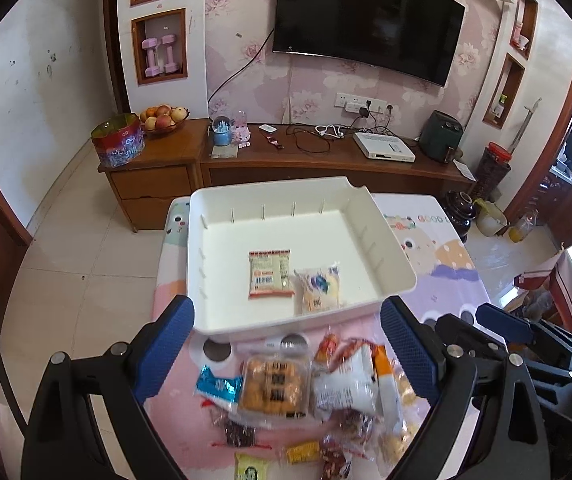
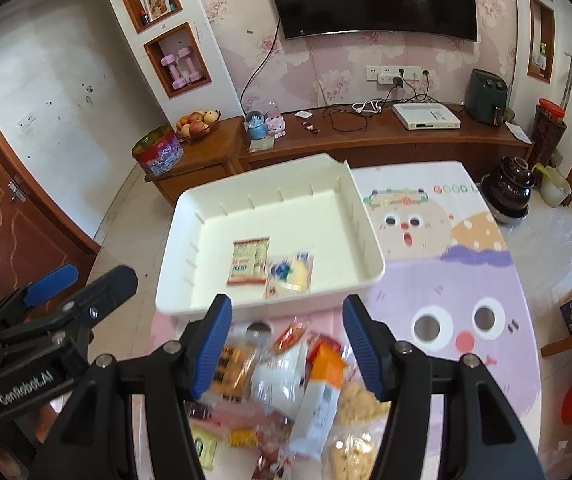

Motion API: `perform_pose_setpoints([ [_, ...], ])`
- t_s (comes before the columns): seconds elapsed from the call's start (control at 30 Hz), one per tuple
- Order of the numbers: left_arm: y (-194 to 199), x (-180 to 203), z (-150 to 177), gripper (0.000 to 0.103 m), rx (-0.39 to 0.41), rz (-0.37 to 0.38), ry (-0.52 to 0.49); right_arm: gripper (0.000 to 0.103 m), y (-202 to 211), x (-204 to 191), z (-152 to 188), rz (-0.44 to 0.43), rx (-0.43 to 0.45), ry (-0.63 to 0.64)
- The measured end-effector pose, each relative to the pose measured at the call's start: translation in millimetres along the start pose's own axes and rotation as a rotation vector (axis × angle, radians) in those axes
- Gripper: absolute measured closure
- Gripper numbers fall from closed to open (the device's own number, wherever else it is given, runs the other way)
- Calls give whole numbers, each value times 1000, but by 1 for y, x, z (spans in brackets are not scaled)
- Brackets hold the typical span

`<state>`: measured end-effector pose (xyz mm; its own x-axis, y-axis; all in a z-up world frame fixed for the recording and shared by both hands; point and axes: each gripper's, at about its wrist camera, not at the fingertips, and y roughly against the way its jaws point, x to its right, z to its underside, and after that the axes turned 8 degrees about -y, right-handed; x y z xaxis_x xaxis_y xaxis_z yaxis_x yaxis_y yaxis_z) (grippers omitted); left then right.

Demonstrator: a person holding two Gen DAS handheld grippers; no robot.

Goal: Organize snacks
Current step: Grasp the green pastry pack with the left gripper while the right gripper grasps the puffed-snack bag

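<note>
A white bin [image 1: 366,232] [image 2: 366,240] sits on the cartoon-print table and holds a red-edged packet [image 1: 269,274] [image 2: 249,261] and a clear wrapped yellow cake [image 1: 318,288] [image 2: 292,274]. In front of the bin lies a pile of snacks: a tray of golden pastries [image 1: 273,386] [image 2: 231,368], a white bag [image 1: 346,384] [image 2: 281,376], an orange-topped packet [image 2: 320,392]. My left gripper [image 1: 288,352] hovers open above the pile with nothing between its fingers. My right gripper [image 2: 288,348] also hangs open over the pile, empty. Each gripper shows at the edge of the other's view.
The table [image 2: 446,280] has a pink and purple cartoon cloth. Beyond it stand a wooden TV cabinet [image 1: 326,160] with a fruit bowl [image 1: 163,118], a tin [image 1: 117,140], cables and a white box. Dark pots [image 2: 508,188] sit on the floor at the right.
</note>
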<state>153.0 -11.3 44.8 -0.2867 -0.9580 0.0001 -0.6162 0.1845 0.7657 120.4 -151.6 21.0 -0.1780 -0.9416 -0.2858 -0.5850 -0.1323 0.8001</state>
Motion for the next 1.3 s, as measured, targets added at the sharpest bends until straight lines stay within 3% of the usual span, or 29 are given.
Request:
perform_pose_setpoints([
  [0.37, 21, 0, 75, 9, 5, -12, -57, 45, 26, 22, 67, 76, 10, 22],
  [0.7, -38, -12, 175, 9, -239, -15, -67, 45, -9, 67, 133, 166, -140, 14],
  [0.9, -76, -23, 220, 9, -370, -7, -4, 45, -47, 87, 164, 193, -231, -14],
  [1.17, -101, -26, 245, 10, -435, -4, 31, 45, -80, 102, 184, 192, -294, -48],
  [1.3, -110, -28, 251, 20, -460, 8, 51, 41, -88, 100, 183, 187, -301, -39],
])
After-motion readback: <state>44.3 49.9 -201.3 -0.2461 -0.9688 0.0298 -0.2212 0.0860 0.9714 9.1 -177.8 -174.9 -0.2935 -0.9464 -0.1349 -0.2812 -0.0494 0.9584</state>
